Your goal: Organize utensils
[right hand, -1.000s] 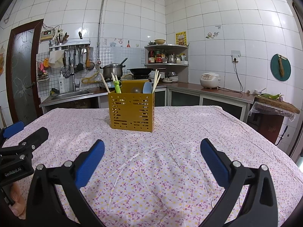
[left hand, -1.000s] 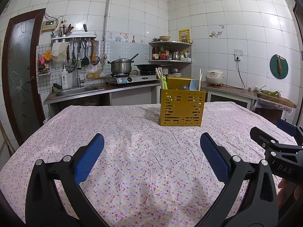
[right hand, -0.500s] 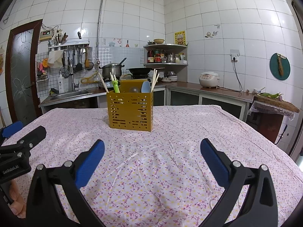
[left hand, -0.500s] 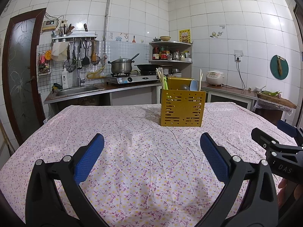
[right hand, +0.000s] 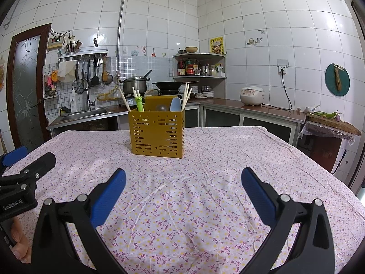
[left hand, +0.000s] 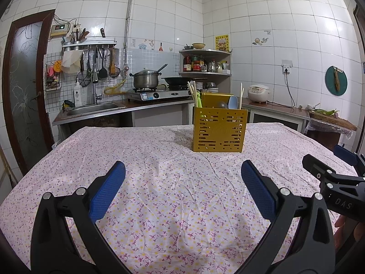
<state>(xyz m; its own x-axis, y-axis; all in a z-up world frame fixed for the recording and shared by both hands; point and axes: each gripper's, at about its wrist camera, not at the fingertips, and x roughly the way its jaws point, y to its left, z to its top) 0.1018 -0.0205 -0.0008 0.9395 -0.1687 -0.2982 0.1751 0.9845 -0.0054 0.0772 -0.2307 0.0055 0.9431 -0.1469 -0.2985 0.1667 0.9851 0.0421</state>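
The yellow utensil caddy is seen upper centre of the right view, already holding chopsticks and spoons. Both the left gripper and right gripper are spread wide, nothing grasped. No loose utensil is visible on the tablecloth; the task is judged finished or paused, and no further reach appears required.

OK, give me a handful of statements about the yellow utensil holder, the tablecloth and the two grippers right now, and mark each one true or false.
1. The yellow utensil holder stands upright on the floral tablecloth. True.
2. The left gripper is clamped on a chopstick. False: it is open and holds nothing.
3. A light blue spoon sits in the holder. True.
4. The right gripper is touching the holder. False: it is open, with bare cloth between it and the holder.
5. Loose utensils lie on the cloth. False: none are visible there.
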